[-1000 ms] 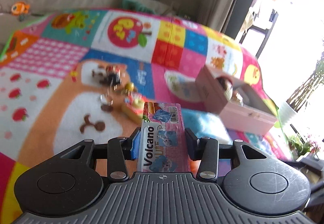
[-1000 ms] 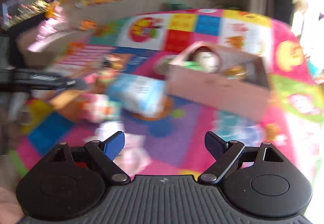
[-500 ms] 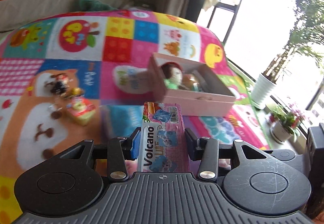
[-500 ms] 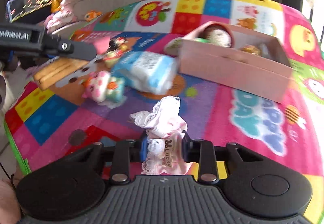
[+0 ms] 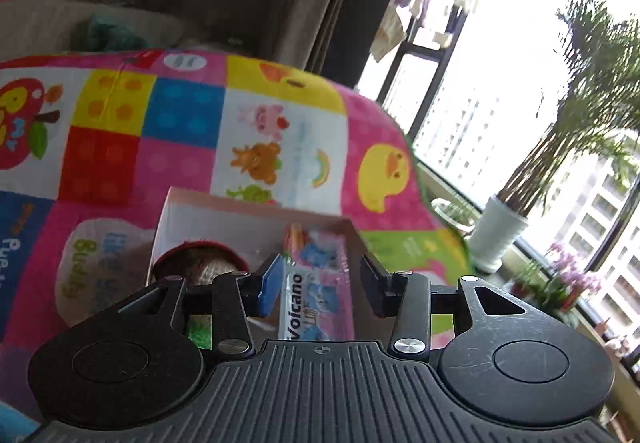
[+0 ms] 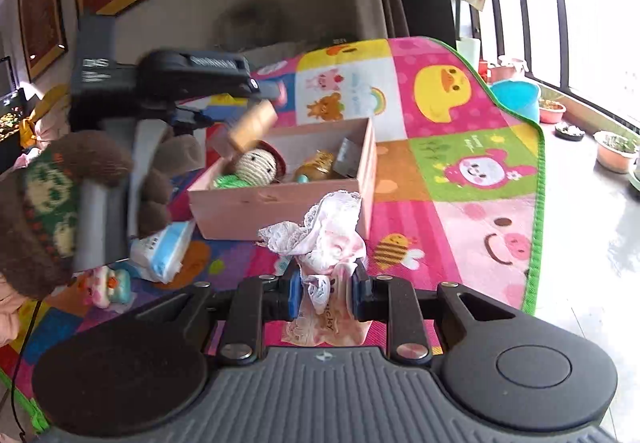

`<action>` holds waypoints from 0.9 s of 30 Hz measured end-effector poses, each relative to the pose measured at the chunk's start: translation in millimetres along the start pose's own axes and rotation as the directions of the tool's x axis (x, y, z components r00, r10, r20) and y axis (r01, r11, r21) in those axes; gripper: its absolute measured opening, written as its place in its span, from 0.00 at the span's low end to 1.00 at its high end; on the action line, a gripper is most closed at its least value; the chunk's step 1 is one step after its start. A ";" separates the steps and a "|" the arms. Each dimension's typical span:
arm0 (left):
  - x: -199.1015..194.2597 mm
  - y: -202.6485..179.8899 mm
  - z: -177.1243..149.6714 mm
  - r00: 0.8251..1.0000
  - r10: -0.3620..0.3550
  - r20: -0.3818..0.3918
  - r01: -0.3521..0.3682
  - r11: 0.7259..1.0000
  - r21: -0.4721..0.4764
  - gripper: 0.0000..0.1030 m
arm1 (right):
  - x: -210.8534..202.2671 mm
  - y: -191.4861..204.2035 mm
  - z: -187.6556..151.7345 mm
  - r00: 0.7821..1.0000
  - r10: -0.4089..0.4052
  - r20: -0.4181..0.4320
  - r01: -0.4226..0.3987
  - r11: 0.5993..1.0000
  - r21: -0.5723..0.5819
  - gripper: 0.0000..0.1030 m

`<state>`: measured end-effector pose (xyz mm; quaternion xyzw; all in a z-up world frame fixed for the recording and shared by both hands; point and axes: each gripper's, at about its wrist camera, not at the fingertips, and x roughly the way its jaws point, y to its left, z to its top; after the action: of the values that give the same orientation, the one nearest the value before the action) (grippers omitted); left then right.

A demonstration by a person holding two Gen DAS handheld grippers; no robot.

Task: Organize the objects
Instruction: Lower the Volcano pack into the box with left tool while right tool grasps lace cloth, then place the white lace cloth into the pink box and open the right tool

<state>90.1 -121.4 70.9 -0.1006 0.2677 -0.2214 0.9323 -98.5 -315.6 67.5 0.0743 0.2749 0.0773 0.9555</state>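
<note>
My left gripper (image 5: 320, 283) is open above the pink box (image 5: 240, 215). The pink Volcano snack packet (image 5: 320, 295) hangs loose between its spread fingers, over the box's inside. In the right wrist view the packet shows as a tan shape (image 6: 252, 125) falling under the left gripper (image 6: 192, 75) toward the box (image 6: 280, 203). My right gripper (image 6: 325, 289) is shut on a white and pink lace cloth (image 6: 320, 235), held above the mat just in front of the box. The box holds a knitted doll (image 6: 256, 165) and a golden toy (image 6: 316, 165).
A blue tissue pack (image 6: 160, 247) and a small pink toy (image 6: 106, 283) lie on the colourful play mat (image 6: 460, 171) left of the box. The mat's green edge (image 6: 538, 203) borders bare floor with plant pots (image 6: 616, 151) by the window.
My left gripper moved over the pink box and opened, letting go of the Volcano packet. My right gripper closed on the lace cloth and lifted it toward the box.
</note>
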 end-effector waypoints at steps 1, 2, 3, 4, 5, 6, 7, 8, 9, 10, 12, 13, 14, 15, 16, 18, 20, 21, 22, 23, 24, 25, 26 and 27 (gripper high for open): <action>4.5 0.0 -5.1 1.000 0.020 -0.017 -0.019 1.000 0.019 0.45 | 3.0 -2.9 -1.4 1.000 -0.005 -0.008 0.006 1.000 0.003 0.22; 3.8 2.5 -9.5 0.999 0.034 -0.021 -0.033 0.999 0.025 0.45 | 5.9 -5.4 -2.9 1.000 -0.011 -0.015 0.011 1.000 0.006 0.22; -0.5 5.7 -11.8 0.999 0.033 -0.010 -0.033 0.999 0.018 0.45 | 8.1 -7.1 -3.8 1.000 -0.018 -0.020 0.018 1.000 0.009 0.22; -8.8 9.8 -12.2 1.000 0.030 0.006 -0.030 1.000 0.004 0.45 | 10.2 -8.7 -3.7 0.999 -0.024 -0.023 0.024 1.000 0.012 0.22; -21.5 15.9 -10.4 0.999 0.025 0.030 -0.024 1.000 -0.019 0.45 | 11.8 -9.6 -3.3 0.999 -0.026 -0.024 0.026 1.000 0.014 0.22; -36.8 23.6 -8.2 0.998 0.017 0.057 -0.015 0.999 -0.042 0.45 | 13.5 -10.0 -1.7 0.999 -0.027 -0.024 0.027 1.000 0.013 0.22; -51.6 30.9 -5.6 0.997 0.013 0.075 -0.009 0.998 -0.056 0.45 | 16.2 -9.2 1.7 0.999 -0.026 -0.021 0.027 1.000 0.008 0.22; -65.8 38.3 -4.6 0.996 0.013 0.086 -0.008 0.998 -0.061 0.45 | 17.2 -7.9 6.3 1.000 -0.021 -0.014 0.021 1.000 0.002 0.22; -80.3 45.8 -2.2 0.995 0.019 0.100 -0.013 0.998 -0.060 0.45 | 20.1 -6.2 13.4 1.000 -0.010 -0.004 0.010 1.000 -0.005 0.22; -95.0 53.1 -3.4 0.993 0.028 0.111 -0.022 0.998 -0.054 0.45 | 23.9 -4.0 22.4 1.000 0.007 0.006 -0.007 1.000 -0.011 0.22; -120.7 69.3 -10.4 0.991 0.051 0.120 -0.047 0.998 -0.038 0.45 | 35.4 0.4 44.1 0.999 0.036 0.026 -0.036 0.999 -0.018 0.22; -132.3 77.9 -15.3 0.991 0.067 0.112 -0.064 0.998 -0.030 0.45 | 42.9 2.6 57.3 0.998 0.050 0.031 -0.050 0.999 -0.015 0.22; -140.9 85.3 -20.8 0.992 0.081 0.098 -0.079 0.997 -0.024 0.45 | 53.6 4.2 70.5 0.997 0.065 0.029 -0.065 0.998 -0.009 0.22; -149.3 93.9 -27.8 0.992 0.097 0.076 -0.097 0.995 -0.017 0.45 | 65.8 5.7 82.6 0.997 0.076 0.020 -0.076 0.997 -0.001 0.22; -156.1 100.7 -34.1 0.992 0.111 0.058 -0.110 0.994 -0.013 0.45 | 79.1 8.1 94.1 0.997 0.082 0.005 -0.082 0.997 0.011 0.22; -169.2 113.9 -48.5 0.990 0.136 0.020 -0.136 0.991 -0.005 0.45 | 109.6 13.2 111.0 0.996 0.073 -0.044 -0.072 0.997 0.021 0.22; -179.3 125.4 -61.0 0.988 0.153 -0.016 -0.153 0.988 0.006 0.45 | 142.6 22.4 118.3 0.993 0.015 -0.117 -0.015 1.000 0.000 0.22; -183.0 129.5 -65.7 0.986 0.162 -0.029 -0.161 0.987 0.017 0.45 | 157.0 27.2 118.2 0.988 -0.015 -0.156 0.011 1.000 -0.024 0.22; -186.9 132.6 -70.2 0.984 0.173 -0.037 -0.172 0.985 0.036 0.45 | 169.7 31.9 115.9 0.980 -0.040 -0.195 0.031 0.998 -0.051 0.23; -190.0 134.4 -73.8 0.982 0.183 -0.042 -0.181 0.982 0.057 0.45 | 181.3 35.1 111.9 0.971 -0.061 -0.231 0.045 0.996 -0.074 0.33; -192.4 135.8 -76.8 0.980 0.191 -0.044 -0.188 0.979 0.080 0.45 | 188.6 37.3 107.6 0.962 -0.077 -0.262 0.056 0.995 -0.087 0.42; -194.0 136.7 -79.4 0.980 0.194 -0.045 -0.189 0.977 0.101 0.45 | 193.9 37.9 104.2 0.957 -0.096 -0.274 0.073 0.993 -0.090 0.59; -195.3 138.3 -81.9 0.981 0.188 -0.050 -0.181 0.977 0.116 0.45 | 194.4 38.2 102.4 0.957 -0.111 -0.268 0.089 0.992 -0.092 0.68; -195.4 139.9 -84.7 0.983 0.173 -0.066 -0.164 0.978 0.125 0.45 | 192.7 38.8 101.5 0.958 -0.103 -0.268 0.080 0.992 -0.097 0.69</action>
<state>-54.0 87.2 46.1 -0.0130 0.2973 -0.1607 0.9411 113.1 -251.4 60.7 0.0095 0.4035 0.0542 0.9133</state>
